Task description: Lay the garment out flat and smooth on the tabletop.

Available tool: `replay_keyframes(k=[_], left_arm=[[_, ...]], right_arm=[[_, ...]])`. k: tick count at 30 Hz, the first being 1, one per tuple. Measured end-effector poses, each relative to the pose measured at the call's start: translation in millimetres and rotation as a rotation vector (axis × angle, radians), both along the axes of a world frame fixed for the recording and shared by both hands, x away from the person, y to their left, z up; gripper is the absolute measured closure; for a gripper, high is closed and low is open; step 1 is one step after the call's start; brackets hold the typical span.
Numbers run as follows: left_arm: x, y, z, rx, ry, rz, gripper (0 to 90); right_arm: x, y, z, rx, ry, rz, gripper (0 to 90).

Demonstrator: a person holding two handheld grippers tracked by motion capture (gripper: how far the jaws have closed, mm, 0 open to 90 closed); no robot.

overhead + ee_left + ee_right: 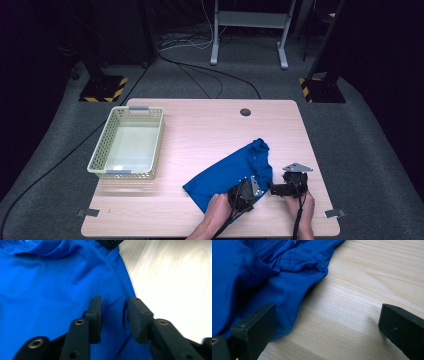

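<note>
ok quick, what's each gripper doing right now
left gripper: jaws narrowed around a fold of the blue shirt, grip not certain
right gripper: jaws open, holding nothing

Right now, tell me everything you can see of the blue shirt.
The blue shirt is a bright blue garment of smooth, thin-looking fabric, with a collar at its far end and stitched seams. It lies rumpled and partly folded, slantwise on the near right part of the wooden table, apart from the basket. The left gripper has a raised fold of its near edge between its jaws, though contact is unclear. The right gripper stands wide open at the shirt's edge, one jaw over the cloth.
</note>
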State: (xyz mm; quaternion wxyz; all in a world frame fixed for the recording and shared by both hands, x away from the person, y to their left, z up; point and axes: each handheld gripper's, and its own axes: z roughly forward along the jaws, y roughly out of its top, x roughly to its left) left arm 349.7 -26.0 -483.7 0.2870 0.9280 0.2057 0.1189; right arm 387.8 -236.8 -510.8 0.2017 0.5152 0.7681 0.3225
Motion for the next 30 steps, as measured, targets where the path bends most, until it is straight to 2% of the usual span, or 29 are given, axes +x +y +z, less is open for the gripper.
replay_keyframes(k=[5, 8, 15, 19, 30], left_arm=[[1.3, 1.5, -0.8, -0.001, -0.007, -0.007, 80.6], [2.2, 1.9, -0.2, 0.001, -0.007, -0.013, 85.0], [5.6, 7.9, 3.9, -0.035, -0.018, 0.009, 86.2], [9.1, 11.3, 7.3, -0.058, -0.009, 0.025, 86.2], [10.2, 17.5, 14.7, -0.073, -0.012, 0.035, 86.1]], right_arm=[[-0.2, -0.1, 0.1, 0.001, 0.000, -0.003, 1.8], [-0.2, -0.1, 0.1, 0.001, 0.000, -0.003, 1.9], [-0.2, -0.4, 0.1, 0.003, -0.003, -0.005, 2.5], [-0.3, -0.5, 0.2, 0.004, -0.004, -0.008, 3.0], [-0.3, -0.6, 0.2, 0.005, -0.006, -0.007, 3.4]])
